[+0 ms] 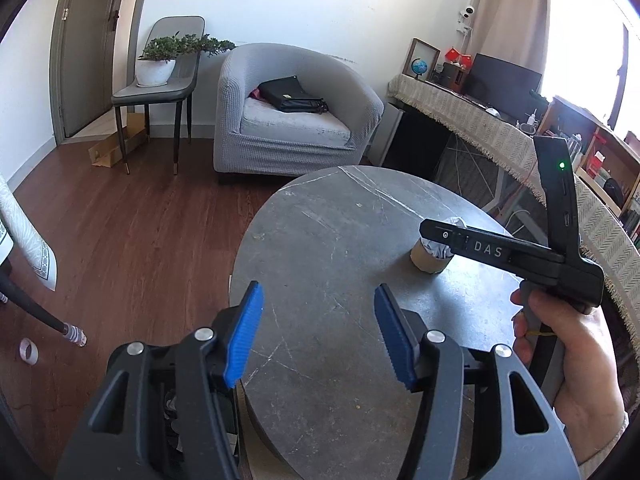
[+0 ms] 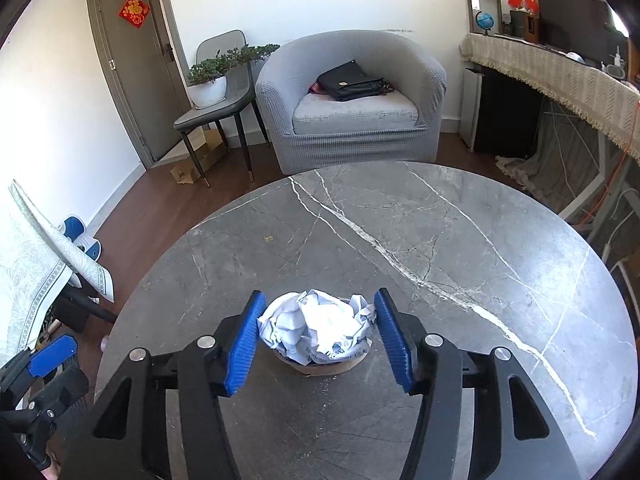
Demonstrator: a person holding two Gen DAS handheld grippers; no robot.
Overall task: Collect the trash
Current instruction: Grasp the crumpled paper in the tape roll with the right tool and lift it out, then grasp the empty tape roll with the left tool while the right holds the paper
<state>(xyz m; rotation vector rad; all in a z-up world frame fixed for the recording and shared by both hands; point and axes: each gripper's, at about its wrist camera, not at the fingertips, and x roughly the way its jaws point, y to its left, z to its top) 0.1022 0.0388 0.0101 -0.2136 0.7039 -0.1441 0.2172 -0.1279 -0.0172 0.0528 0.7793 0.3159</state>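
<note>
A brown paper cup stuffed with crumpled white paper stands on the round grey marble table. My right gripper straddles it, and its blue pads touch the cup's sides, shut on it. In the left wrist view the same cup sits at the table's right side, under the right gripper, which a hand holds. My left gripper hovers over the near left part of the table, open, with nothing between its pads. Its blue pad shows at lower left in the right wrist view.
Beyond the table stand a grey armchair with a black bag, and a chair with a potted plant. A cloth-covered desk runs along the right. On the wooden floor lie a cable, a tape roll and a cardboard box.
</note>
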